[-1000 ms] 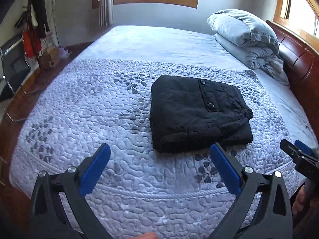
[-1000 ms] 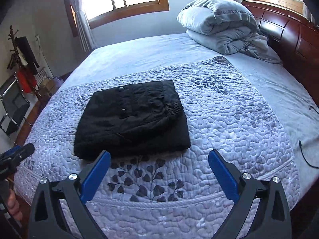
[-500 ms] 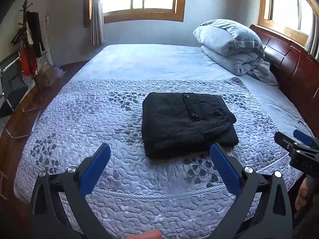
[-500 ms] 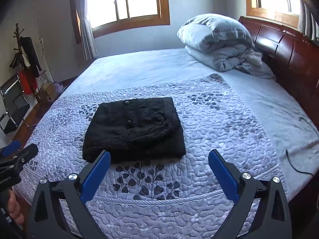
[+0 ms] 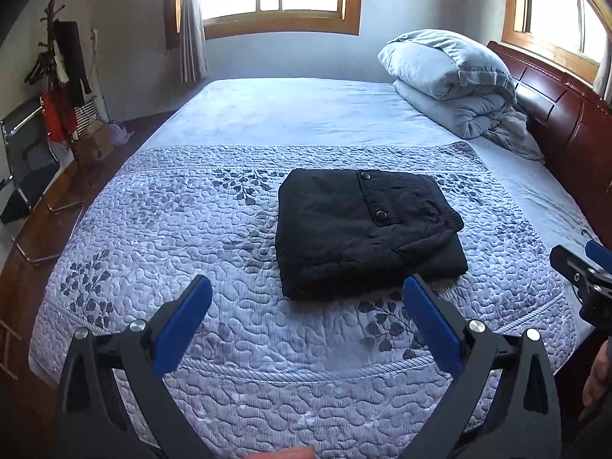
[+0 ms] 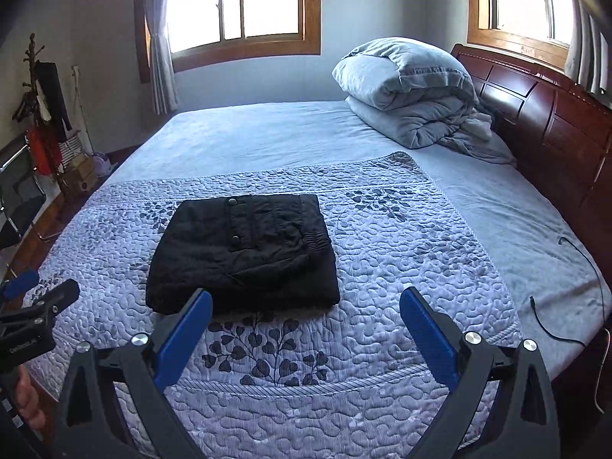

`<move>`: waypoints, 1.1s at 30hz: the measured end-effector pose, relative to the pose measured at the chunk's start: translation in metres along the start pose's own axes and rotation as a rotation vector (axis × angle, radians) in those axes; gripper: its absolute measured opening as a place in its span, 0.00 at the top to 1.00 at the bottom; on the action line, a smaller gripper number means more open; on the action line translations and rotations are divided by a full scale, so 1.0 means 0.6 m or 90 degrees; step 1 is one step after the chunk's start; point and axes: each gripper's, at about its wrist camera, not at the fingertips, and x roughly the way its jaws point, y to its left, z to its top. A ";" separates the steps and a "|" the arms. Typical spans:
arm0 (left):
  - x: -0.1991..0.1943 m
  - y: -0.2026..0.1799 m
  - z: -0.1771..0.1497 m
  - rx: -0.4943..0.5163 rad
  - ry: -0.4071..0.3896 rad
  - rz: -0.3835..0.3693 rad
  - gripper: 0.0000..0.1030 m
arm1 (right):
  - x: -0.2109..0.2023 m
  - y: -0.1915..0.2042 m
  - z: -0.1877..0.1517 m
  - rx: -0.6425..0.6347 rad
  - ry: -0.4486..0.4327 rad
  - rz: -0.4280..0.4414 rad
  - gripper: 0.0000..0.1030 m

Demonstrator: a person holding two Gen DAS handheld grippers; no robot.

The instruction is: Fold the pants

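Observation:
The black pants (image 5: 363, 229) lie folded in a compact rectangle on the quilted bedspread (image 5: 160, 229), with two snap buttons on top. They also show in the right wrist view (image 6: 244, 252). My left gripper (image 5: 306, 298) is open and empty, held back from the pants' near edge above the quilt. My right gripper (image 6: 306, 306) is open and empty, also short of the pants. The right gripper shows at the right edge of the left wrist view (image 5: 585, 271). The left gripper shows at the left edge of the right wrist view (image 6: 34, 306).
A folded grey duvet (image 5: 451, 80) lies at the head of the bed by the dark wooden headboard (image 5: 566, 114). A black cable (image 6: 573, 287) lies on the bed's right side. A coat rack (image 5: 61, 76) and a chair (image 5: 23, 168) stand on the floor to the left.
Both grippers have pulled back and risen away from the pants, which now look smaller and farther. The pants have not moved. Both grippers stayed open.

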 end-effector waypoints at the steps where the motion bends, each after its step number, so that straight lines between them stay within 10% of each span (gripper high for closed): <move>1: 0.001 -0.001 0.000 0.000 0.000 0.001 0.03 | 0.001 0.000 0.000 0.001 0.001 0.000 0.04; 33: -0.015 -0.021 0.008 0.021 -0.014 -0.019 0.03 | 0.020 -0.006 -0.003 0.008 0.019 -0.006 0.04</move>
